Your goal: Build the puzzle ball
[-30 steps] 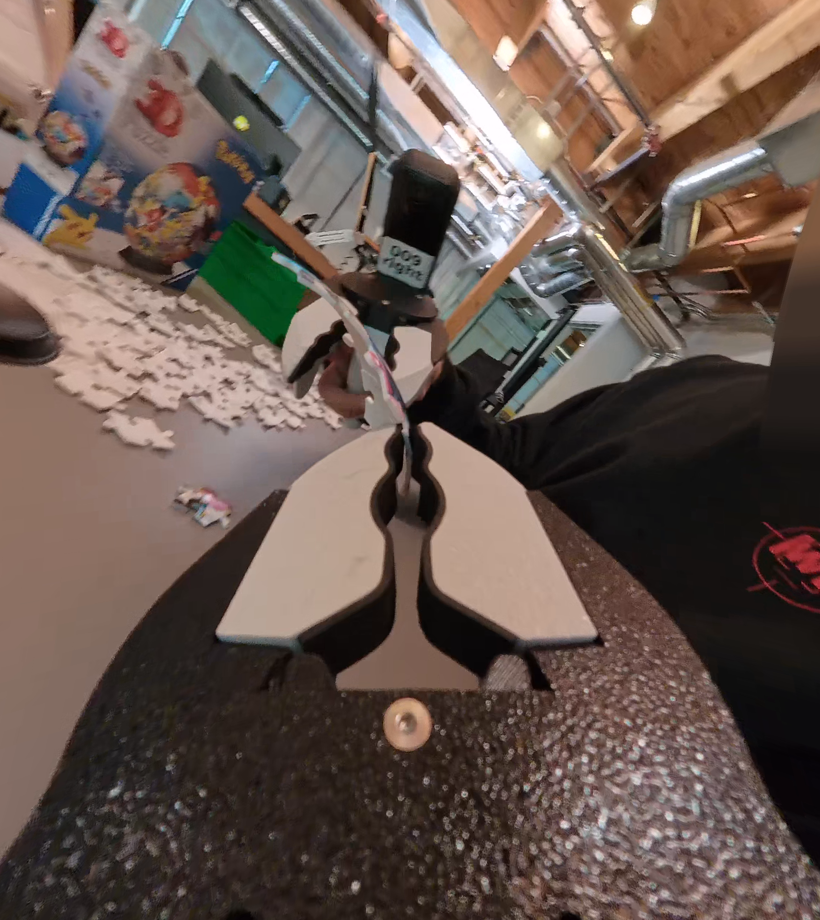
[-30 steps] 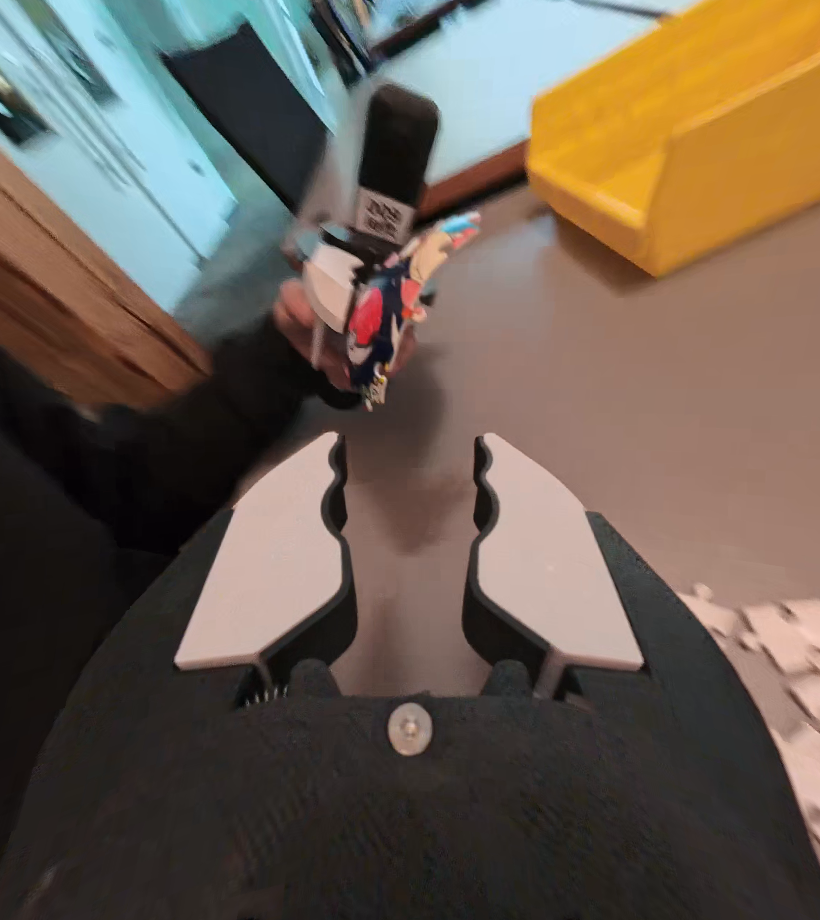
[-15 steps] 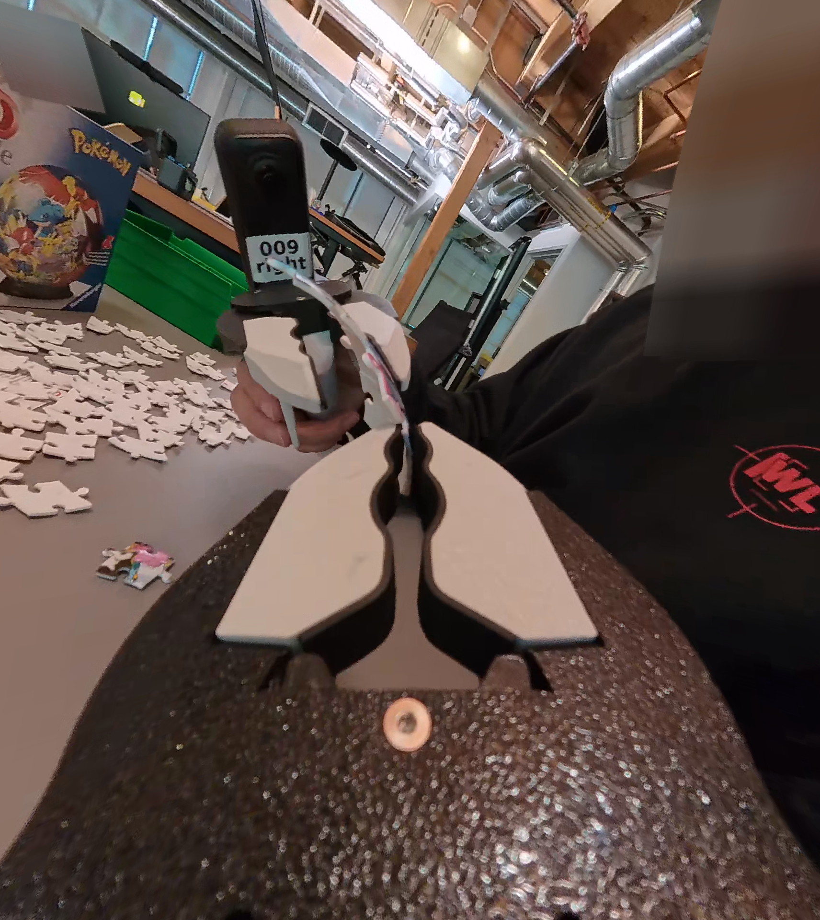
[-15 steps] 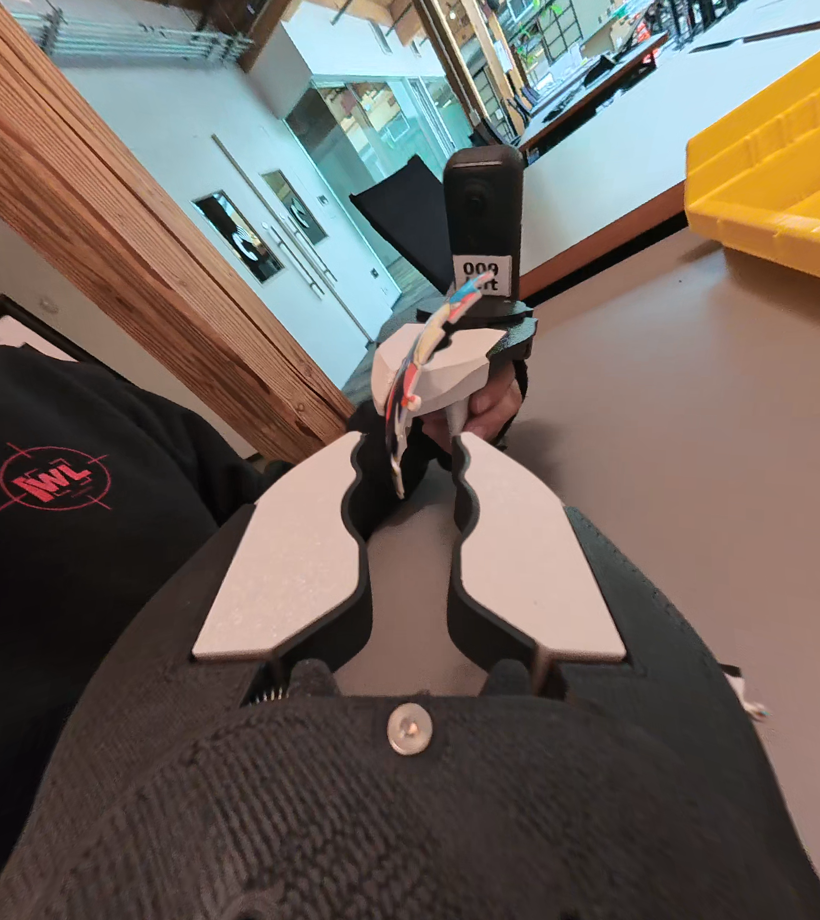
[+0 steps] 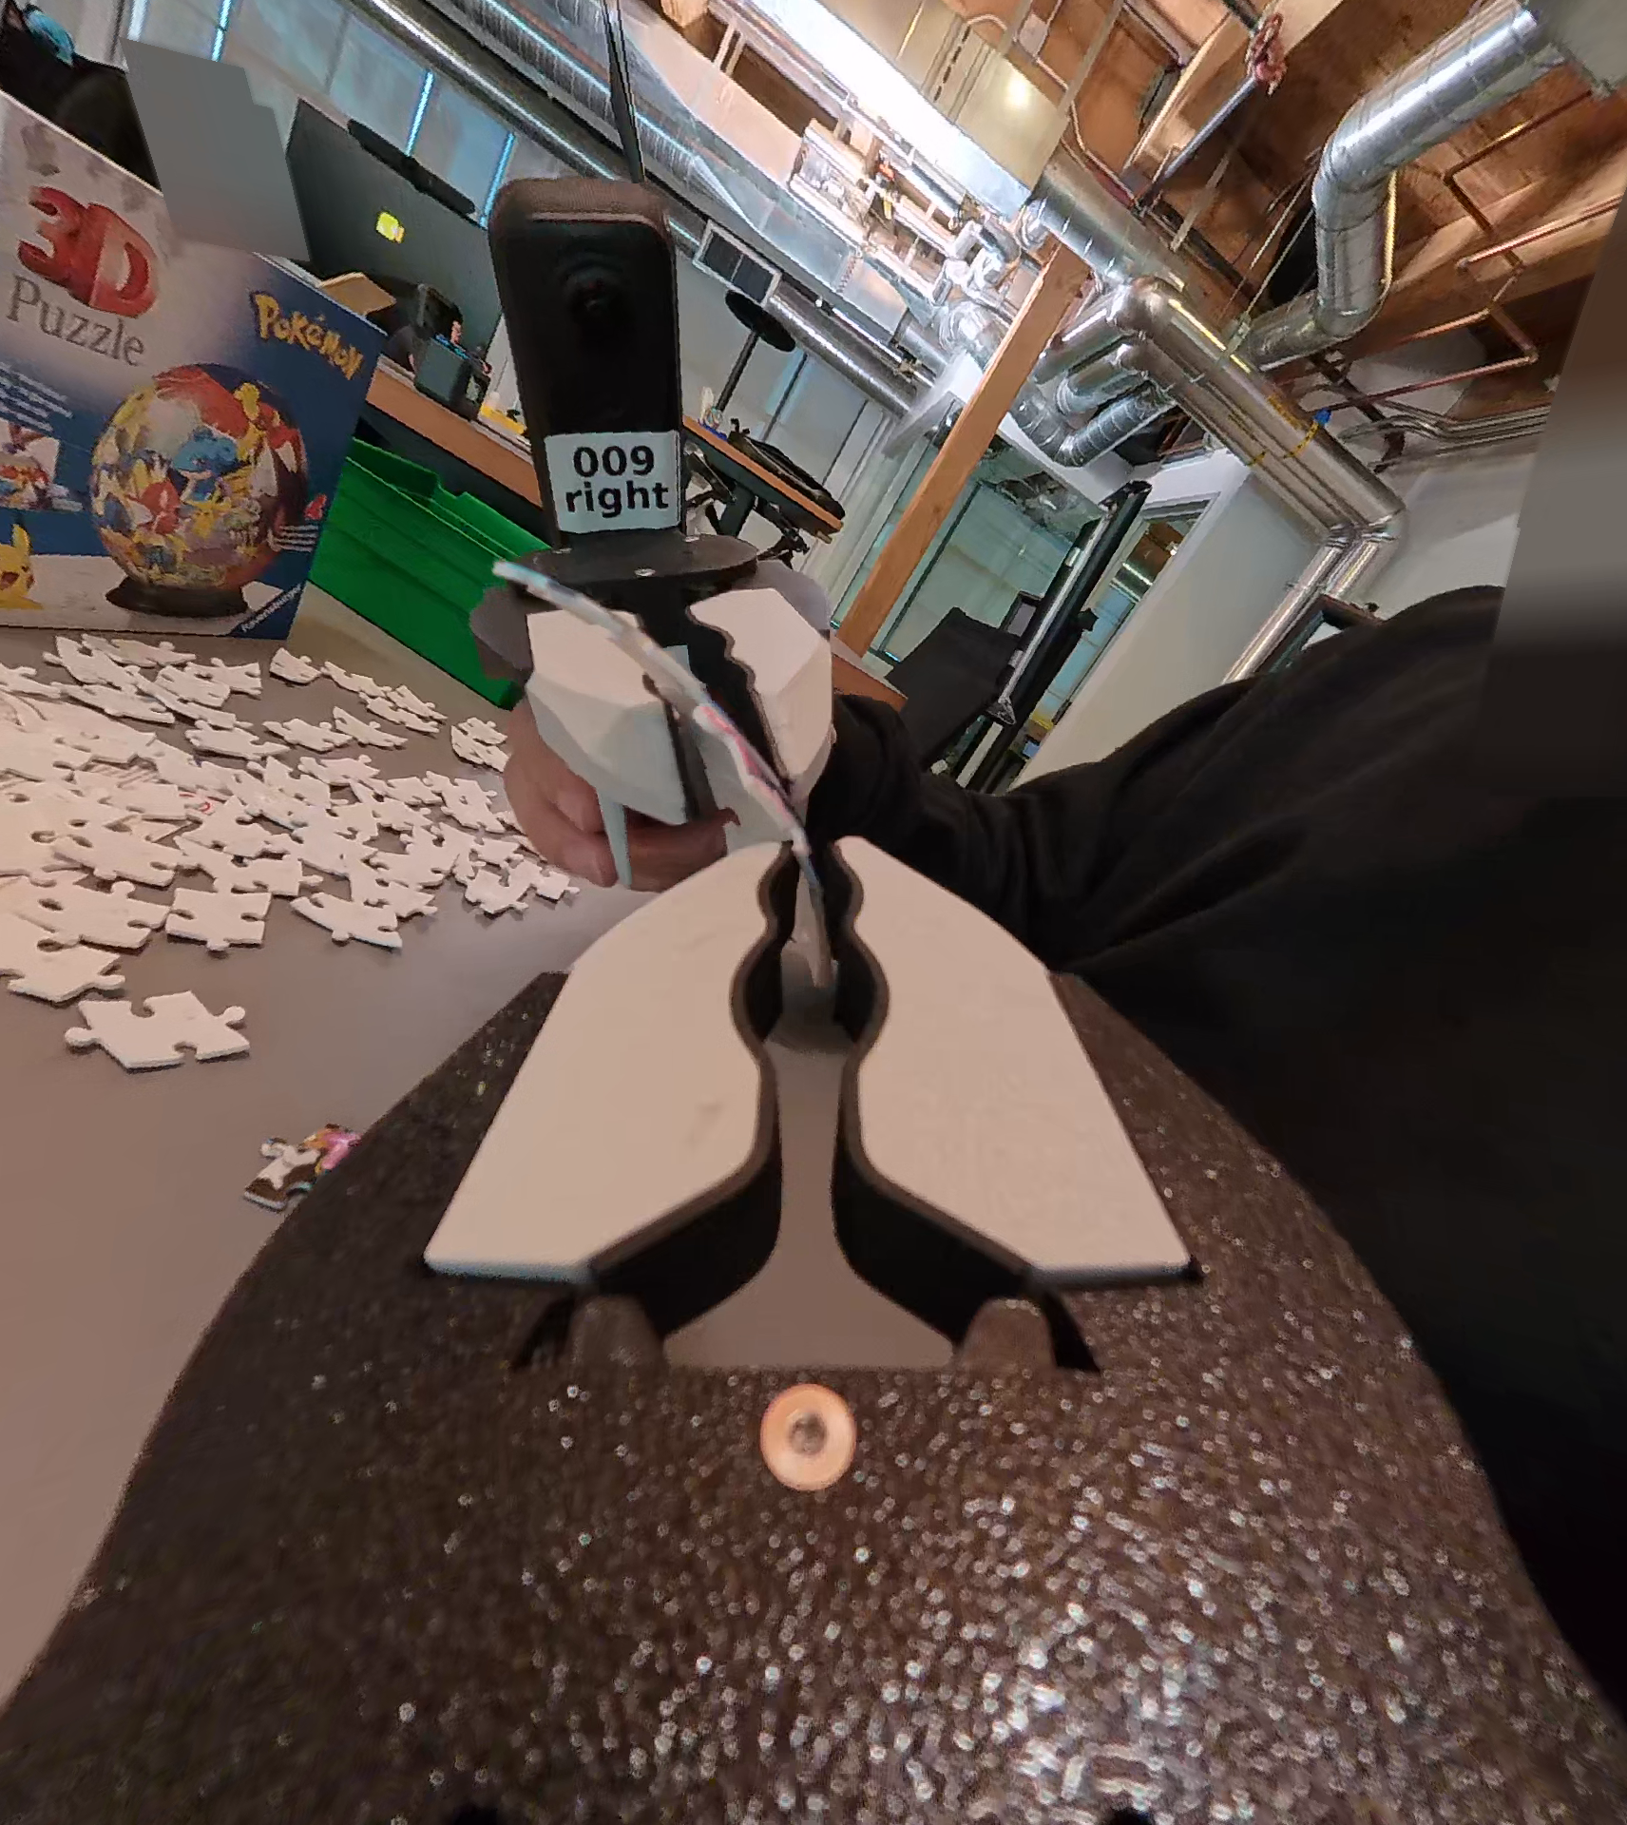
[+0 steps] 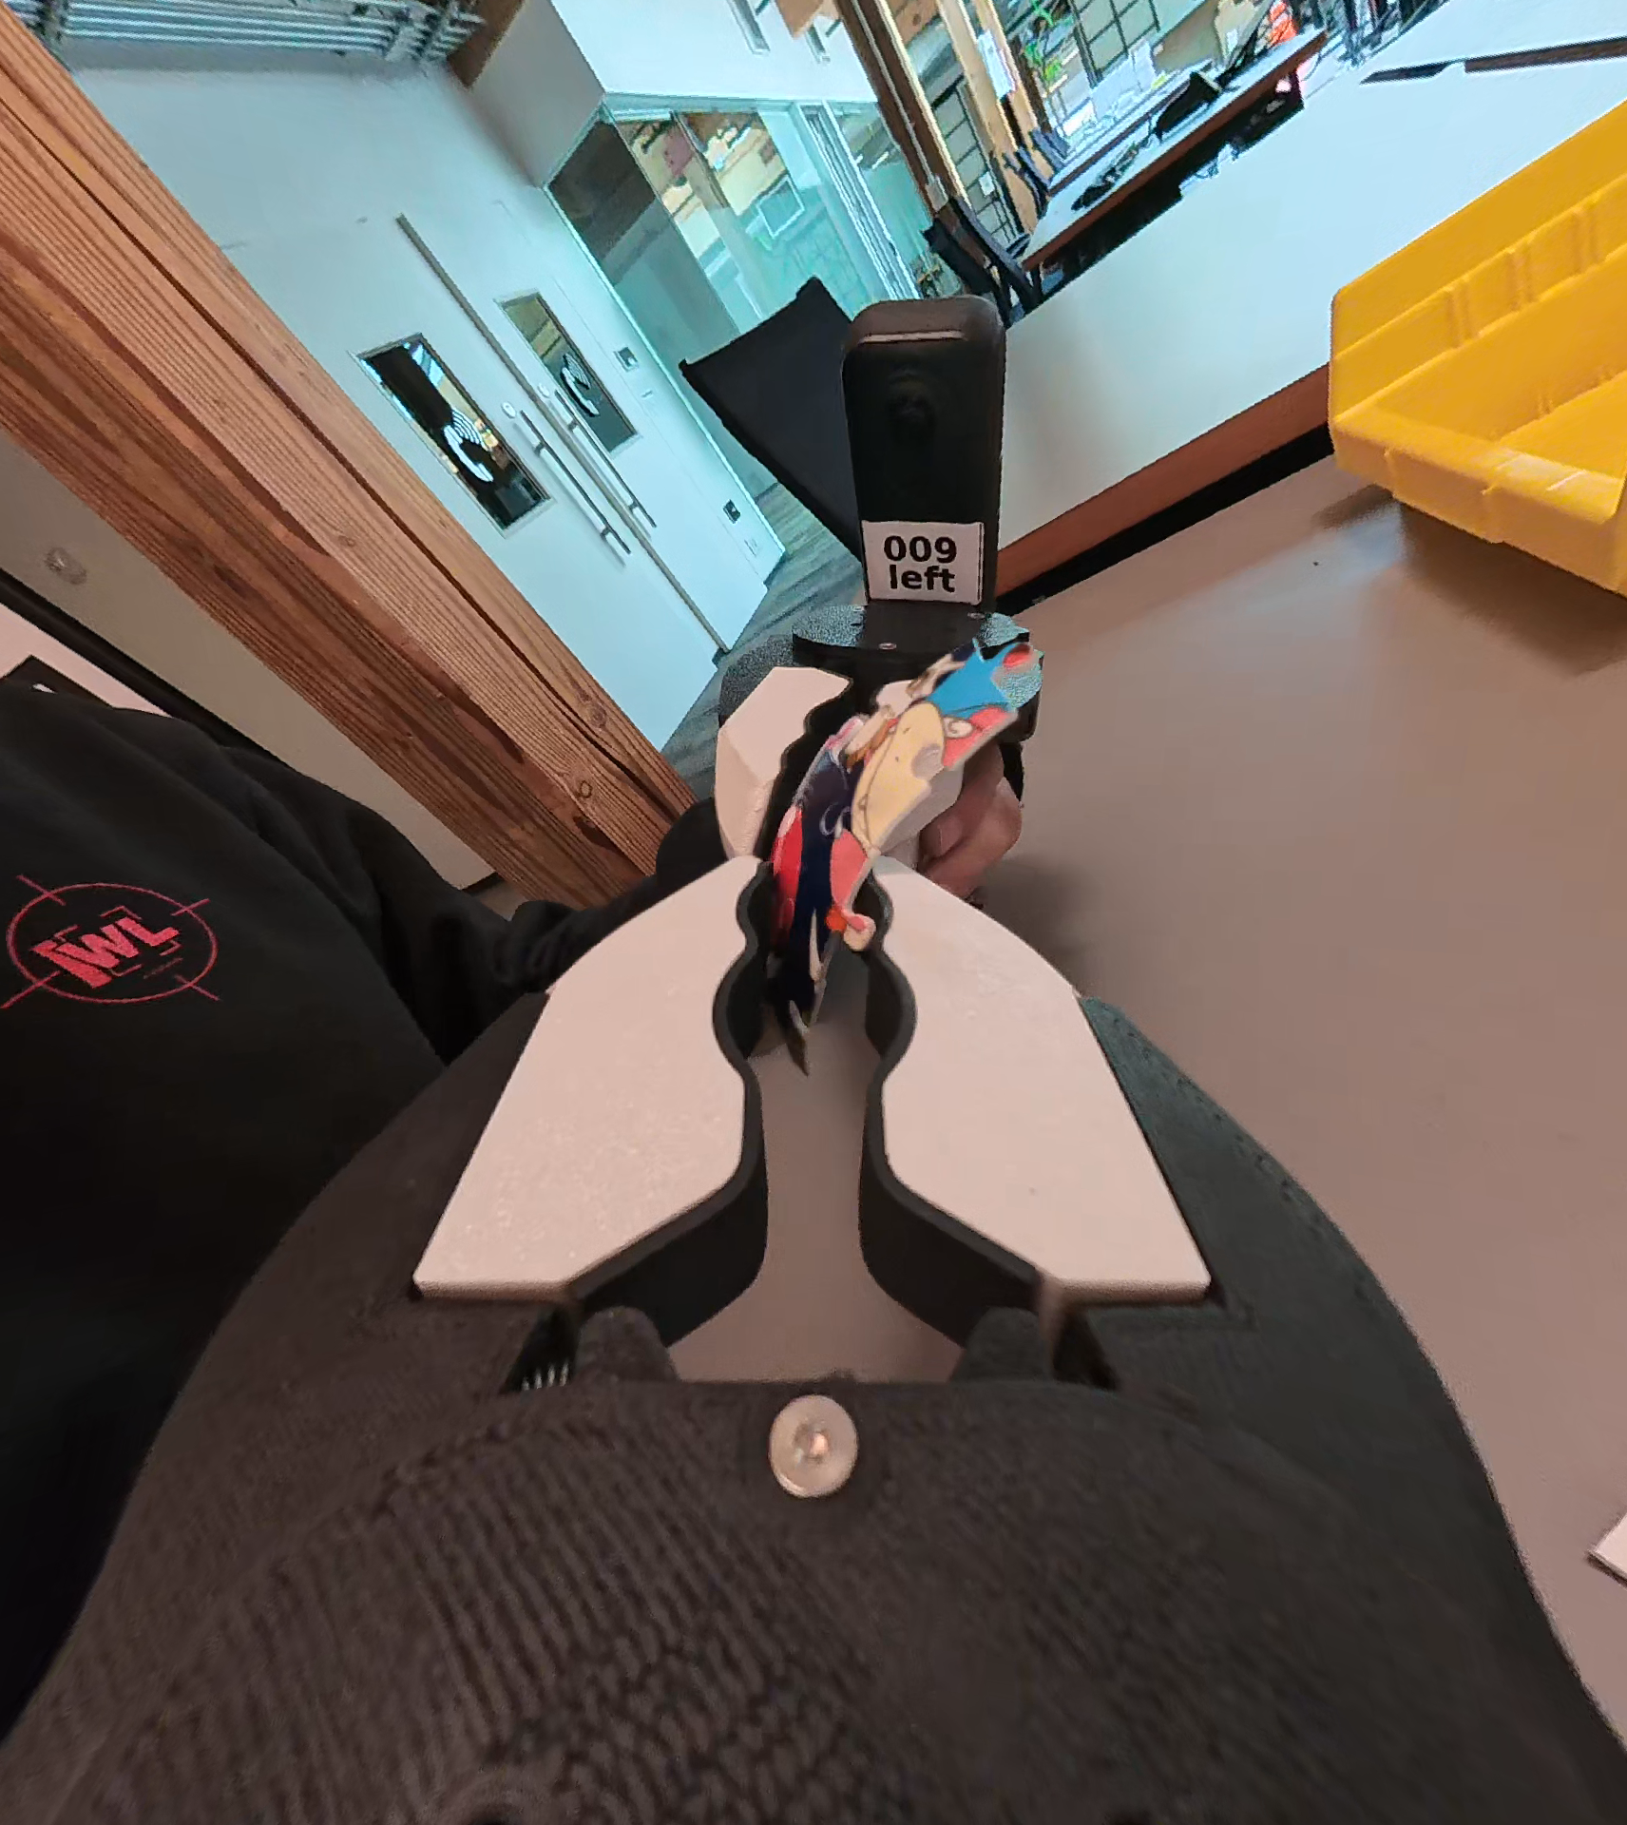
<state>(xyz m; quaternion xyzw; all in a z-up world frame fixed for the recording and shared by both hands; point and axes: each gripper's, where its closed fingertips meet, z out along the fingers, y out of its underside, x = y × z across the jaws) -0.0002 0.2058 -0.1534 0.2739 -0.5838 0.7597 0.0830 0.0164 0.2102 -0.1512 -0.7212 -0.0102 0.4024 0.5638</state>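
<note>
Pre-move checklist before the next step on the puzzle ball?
1. Left claw grip on the puzzle strip: ok, shut on one end.
2. Right claw grip: fingers closed around the strip; firmness cannot tell.
3. Strip intact: ok, the pieces are joined in one curved band.
4. Strip clear of the table: ok, held in the air.
5. Next piece available: ok, loose pieces lie white side up on the table; which one fits, cannot tell.
</note>
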